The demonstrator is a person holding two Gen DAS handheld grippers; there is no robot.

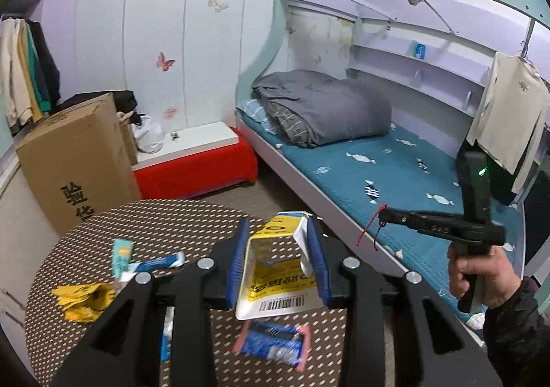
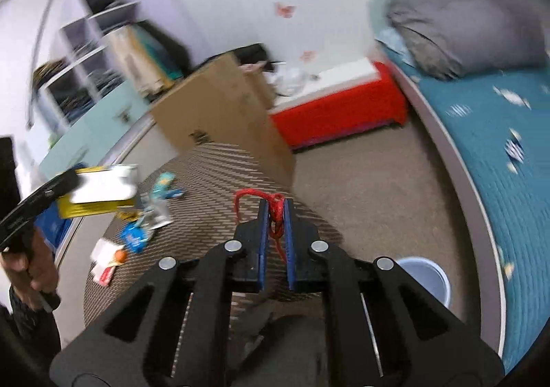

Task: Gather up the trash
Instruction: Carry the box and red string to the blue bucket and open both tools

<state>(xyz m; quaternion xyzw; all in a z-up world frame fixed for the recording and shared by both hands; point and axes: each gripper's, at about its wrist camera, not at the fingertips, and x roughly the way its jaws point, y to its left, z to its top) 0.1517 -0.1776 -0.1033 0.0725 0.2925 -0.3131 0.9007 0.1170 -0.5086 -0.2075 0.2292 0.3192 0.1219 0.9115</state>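
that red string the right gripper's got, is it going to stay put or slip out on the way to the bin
The red string looks thin and limp: its loose end dangles below the right gripper, so it will probably swing. The jaws are shut on a knotted bunch, which likely helps hold it. It seems almost weightless, so a slip looks unlikely.

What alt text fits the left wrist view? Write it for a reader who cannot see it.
The left gripper clamps an opened yellow and white carton above a round patterned table scattered with wrappers. To the right, a hand holds the right gripper, shut on a red string, beside a blue bed.
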